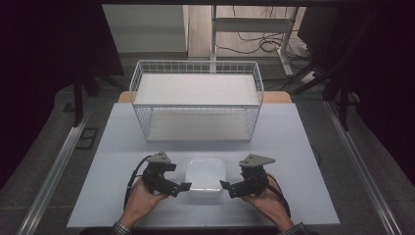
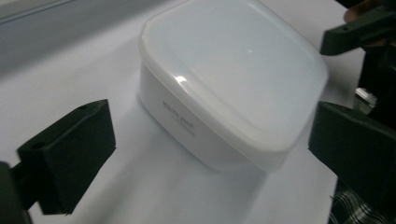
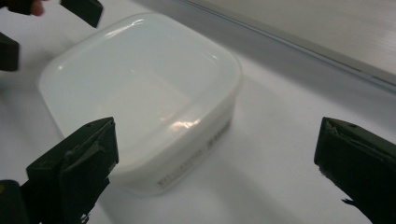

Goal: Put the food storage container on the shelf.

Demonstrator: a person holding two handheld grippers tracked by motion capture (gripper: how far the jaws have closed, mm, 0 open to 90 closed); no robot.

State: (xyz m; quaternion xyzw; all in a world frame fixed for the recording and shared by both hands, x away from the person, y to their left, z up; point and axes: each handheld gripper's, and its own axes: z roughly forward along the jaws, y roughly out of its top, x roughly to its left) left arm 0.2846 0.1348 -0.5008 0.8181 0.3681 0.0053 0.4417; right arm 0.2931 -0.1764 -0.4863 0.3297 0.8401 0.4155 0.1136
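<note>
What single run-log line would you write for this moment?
left tool: open, beside box | right tool: open, beside box | lidded white box: on table, unheld | wire basket: behind box

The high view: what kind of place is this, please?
Probably a lab or workshop set up for recording: a white table with a wire basket, metal rails on both sides, and loose cables on the floor behind.

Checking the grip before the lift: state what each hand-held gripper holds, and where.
Nothing is held. The left hand-held gripper and right hand-held gripper flank the lidded white container, jaws open.
</note>
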